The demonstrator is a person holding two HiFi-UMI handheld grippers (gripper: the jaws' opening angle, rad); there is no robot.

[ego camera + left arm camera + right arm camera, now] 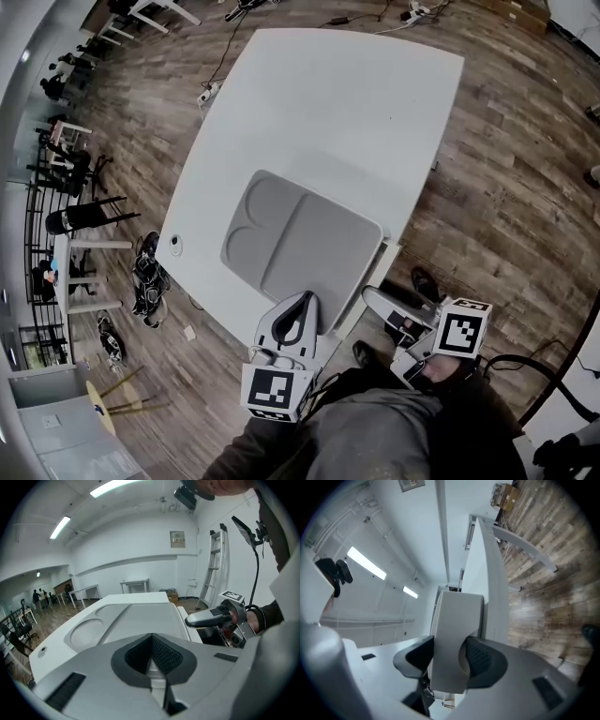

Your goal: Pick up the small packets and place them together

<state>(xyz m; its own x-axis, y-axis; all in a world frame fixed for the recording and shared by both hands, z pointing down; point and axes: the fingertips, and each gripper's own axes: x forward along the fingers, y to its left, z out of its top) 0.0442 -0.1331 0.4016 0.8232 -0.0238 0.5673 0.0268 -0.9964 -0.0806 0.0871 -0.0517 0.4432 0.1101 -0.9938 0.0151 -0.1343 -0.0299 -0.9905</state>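
Head view: your left gripper (302, 300) sits at 6 o'clock of the grey moulded plastic tray (319, 244) on the white rectangular table (356, 103), and your right gripper (370, 295) is off the edge at 4. Left gripper view: claw clenched, empty. Right gripper view: claw released, with a white flat slab (454, 639) between the pads. Packet or not, can't tell.

Readable text: none | wall notice (177, 539): print too small | marker cube (461, 330): square patterns, no letters
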